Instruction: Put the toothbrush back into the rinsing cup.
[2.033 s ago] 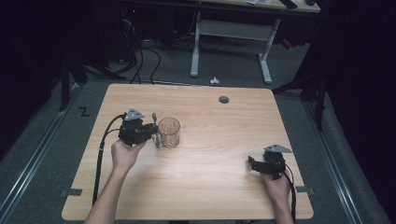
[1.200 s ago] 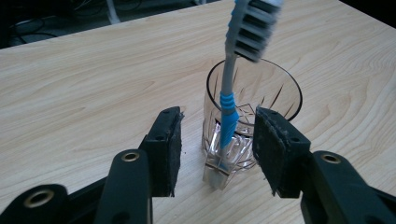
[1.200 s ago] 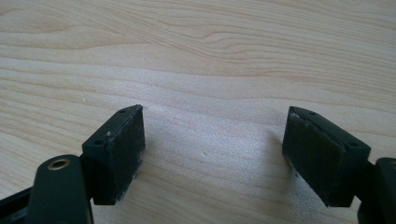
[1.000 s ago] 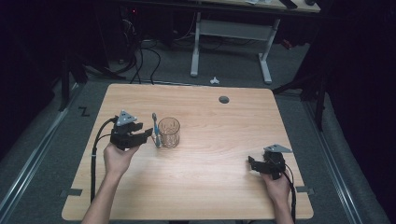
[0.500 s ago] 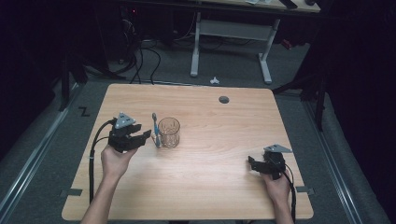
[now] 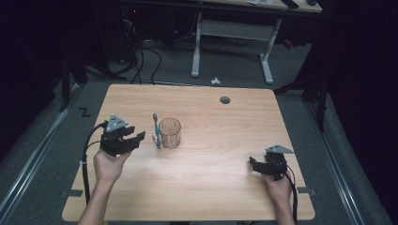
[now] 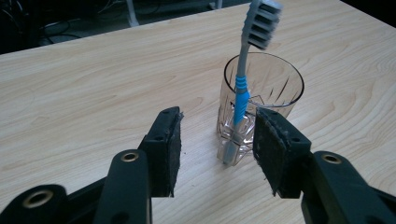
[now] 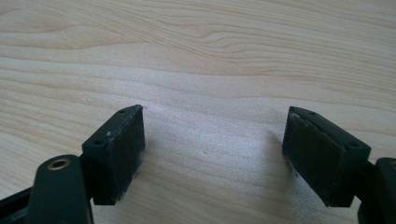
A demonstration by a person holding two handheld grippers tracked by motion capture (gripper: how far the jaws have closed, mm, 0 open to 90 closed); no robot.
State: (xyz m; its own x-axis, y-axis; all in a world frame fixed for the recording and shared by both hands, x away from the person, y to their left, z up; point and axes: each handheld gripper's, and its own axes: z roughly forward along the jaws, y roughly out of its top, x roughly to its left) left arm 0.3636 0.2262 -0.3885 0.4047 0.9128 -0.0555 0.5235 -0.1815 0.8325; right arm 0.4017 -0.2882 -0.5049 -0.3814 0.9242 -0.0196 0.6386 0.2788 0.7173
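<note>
**Ana:** Since two seconds ago the left gripper (image 6: 123,139) has backed off toward the person's side; it was right up against the glass (image 6: 169,132) and now sits just beside it, apart, jaws spread and holding nothing.

**Ben:** And nearest us, the right gripper (image 6: 263,165)?

**Ana:** Same spot near the front right of the table (image 6: 225,197), jaws wide apart over bare wood, empty.

**Ben:** Where's the toothbrush (image 7: 242,86)?

**Ana:** Standing outside the glass (image 7: 261,100), leaning on its wall, foot on the wood, bristles above the rim. From above, the toothbrush (image 6: 156,130) is on the glass's left, facing the left gripper (image 7: 217,151).

**Ben:** So what would make a clean job of it?

**Ana:** I'd judge the handle is the target. It's propped, not seated, so a nudge could topple it. Come in level, centre the blue grip between the pads (image 7: 171,151), keep clear of the glass, then close gently and lift straight up.

**Ben:** Farther back?

**Ana:** Just the cable hole (image 6: 225,100) near the far edge.
</note>
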